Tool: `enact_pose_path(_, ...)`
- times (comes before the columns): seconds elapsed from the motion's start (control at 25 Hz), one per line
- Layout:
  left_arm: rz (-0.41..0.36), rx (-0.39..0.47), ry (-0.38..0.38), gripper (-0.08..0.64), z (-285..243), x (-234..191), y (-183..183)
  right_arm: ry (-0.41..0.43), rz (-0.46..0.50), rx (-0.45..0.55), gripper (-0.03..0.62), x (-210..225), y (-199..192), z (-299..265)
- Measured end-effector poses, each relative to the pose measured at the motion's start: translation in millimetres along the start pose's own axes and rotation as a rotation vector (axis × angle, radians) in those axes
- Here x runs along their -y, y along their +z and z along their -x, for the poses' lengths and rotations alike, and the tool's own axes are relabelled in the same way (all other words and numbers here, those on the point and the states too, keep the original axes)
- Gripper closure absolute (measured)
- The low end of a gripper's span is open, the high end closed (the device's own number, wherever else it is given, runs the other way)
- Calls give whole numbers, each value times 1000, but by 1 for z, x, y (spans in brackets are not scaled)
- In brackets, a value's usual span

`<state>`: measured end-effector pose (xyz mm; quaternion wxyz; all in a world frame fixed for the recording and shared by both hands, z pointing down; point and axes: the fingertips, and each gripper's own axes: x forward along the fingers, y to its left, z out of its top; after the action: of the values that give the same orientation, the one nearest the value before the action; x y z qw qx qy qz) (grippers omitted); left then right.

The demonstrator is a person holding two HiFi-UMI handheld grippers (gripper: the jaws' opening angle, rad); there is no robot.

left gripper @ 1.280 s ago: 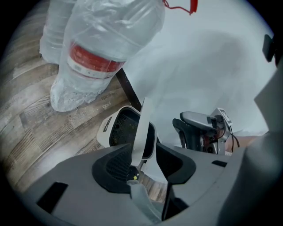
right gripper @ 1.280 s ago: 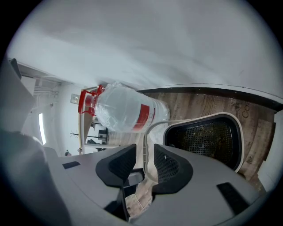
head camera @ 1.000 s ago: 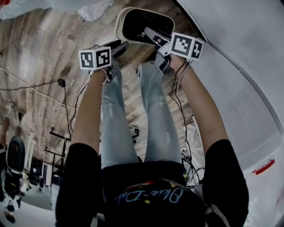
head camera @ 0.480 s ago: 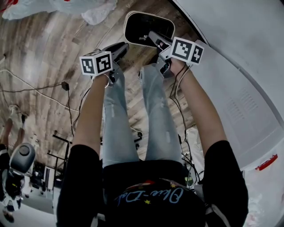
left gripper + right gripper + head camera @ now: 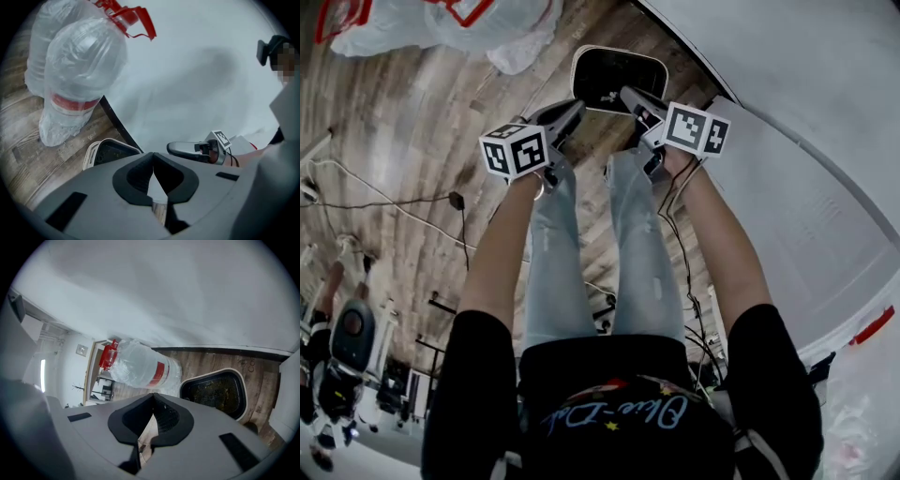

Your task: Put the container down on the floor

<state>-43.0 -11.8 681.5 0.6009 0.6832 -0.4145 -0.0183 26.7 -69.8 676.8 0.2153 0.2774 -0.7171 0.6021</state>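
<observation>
The left tongs (image 5: 153, 159) and right tongs (image 5: 153, 401) have just closed, pads together on nothing, and have drawn up off the container (image 5: 609, 70). It now stands alone on the wooden floor (image 5: 412, 122), so the put-down looks complete. It lies just beyond and below both tips, untouched.

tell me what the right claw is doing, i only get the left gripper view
Observer: The right claw has just closed; it is shut with nothing in it.
Operator: is the container fully down
Observer: Yes, the head view shows the whole container resting on the wood floor, near the wall.
Operator: anything inside it
Observer: The right gripper view shows dark mesh inside; I can make out nothing loose.
</observation>
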Motion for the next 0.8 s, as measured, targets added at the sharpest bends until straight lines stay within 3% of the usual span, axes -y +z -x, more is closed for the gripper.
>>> enact_pose_path(0.28,-43,57,-46,555,21,50,35,-77,49,137,592,-20,18,45)
enact_pose_path(0.48,-167,105,-70,555,39,92,62,-168,194,211,592,-40,29,78)
enact_pose_path(0.68,-255,70,-113,555,61,136,64,-161,179,304,592,-78,33,112)
enact_pose_path(0.8,-331,41,-134,555,72,160,68,-157,220,328,592,-103,37,128)
